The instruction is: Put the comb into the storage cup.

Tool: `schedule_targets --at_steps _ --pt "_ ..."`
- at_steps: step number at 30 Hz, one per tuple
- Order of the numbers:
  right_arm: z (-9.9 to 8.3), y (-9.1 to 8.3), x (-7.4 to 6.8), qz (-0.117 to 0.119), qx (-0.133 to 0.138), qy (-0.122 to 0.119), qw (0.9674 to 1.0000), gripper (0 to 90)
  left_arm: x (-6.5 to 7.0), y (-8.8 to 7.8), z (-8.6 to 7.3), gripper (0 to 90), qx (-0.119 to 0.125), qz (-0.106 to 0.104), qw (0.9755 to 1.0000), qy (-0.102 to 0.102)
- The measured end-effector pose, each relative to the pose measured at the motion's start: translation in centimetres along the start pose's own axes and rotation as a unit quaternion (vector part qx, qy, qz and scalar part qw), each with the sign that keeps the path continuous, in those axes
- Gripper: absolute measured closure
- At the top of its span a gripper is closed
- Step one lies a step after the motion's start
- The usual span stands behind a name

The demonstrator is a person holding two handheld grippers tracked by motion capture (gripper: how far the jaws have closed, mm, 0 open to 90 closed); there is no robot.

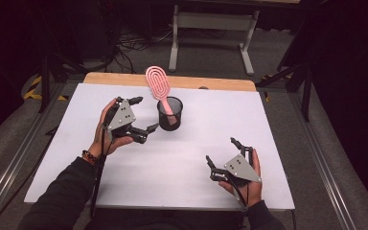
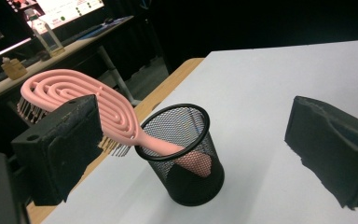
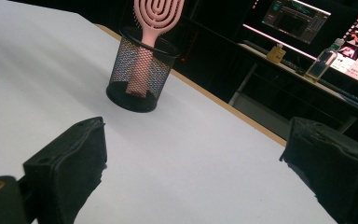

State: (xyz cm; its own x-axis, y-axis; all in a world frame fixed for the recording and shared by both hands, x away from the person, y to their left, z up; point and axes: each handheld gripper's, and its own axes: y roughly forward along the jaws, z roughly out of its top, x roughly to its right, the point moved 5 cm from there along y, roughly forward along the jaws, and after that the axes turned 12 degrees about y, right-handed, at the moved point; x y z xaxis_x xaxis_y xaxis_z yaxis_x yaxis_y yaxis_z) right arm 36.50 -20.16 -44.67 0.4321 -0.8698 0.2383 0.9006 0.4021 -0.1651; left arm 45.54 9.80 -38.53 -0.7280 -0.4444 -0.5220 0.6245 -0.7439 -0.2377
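A pink hairbrush (image 1: 158,85) stands handle-down in a black mesh cup (image 1: 170,114), which sits toward the far edge of the white table (image 1: 67,143), about midway along it. The brush head leans out over the rim toward the far-left corner. The left gripper (image 1: 143,115) hovers just beside the cup with its jaws spread wide and nothing between them; the right gripper (image 1: 223,152) rests near the front-right corner, also spread and empty.

I'd judge the brush light and rigid (moulded plastic, by the look of it), smooth enough to slip if pinched at the looped head. The neck just above the rim seems the safest place to take hold. The cup looks light too and may tip or lift along with it.
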Motion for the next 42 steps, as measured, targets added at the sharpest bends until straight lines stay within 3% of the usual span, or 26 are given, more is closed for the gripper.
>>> schedule_targets --at_steps 19,28,31,42 --pt "0.0 0.0 -0.1 0.005 0.002 0.001 1.0 6.1 1.9 -1.4 -1.1 5.7 0.009 -0.014 0.9998 -0.007" --pt "0.1 -0.1 -0.1 0.006 0.004 0.001 1.0 6.1 2.6 -1.9 -1.5 5.3 0.006 -0.021 0.9998 0.0" --pt "0.1 -0.1 -0.1 0.005 0.004 0.001 1.0 6.1 2.9 -2.0 -1.8 5.2 0.008 -0.029 0.9995 -0.007" --pt "0.1 -0.2 -0.2 0.015 0.005 0.004 0.9999 6.1 3.8 -2.4 -3.4 5.3 -0.015 -0.025 0.9996 0.003"
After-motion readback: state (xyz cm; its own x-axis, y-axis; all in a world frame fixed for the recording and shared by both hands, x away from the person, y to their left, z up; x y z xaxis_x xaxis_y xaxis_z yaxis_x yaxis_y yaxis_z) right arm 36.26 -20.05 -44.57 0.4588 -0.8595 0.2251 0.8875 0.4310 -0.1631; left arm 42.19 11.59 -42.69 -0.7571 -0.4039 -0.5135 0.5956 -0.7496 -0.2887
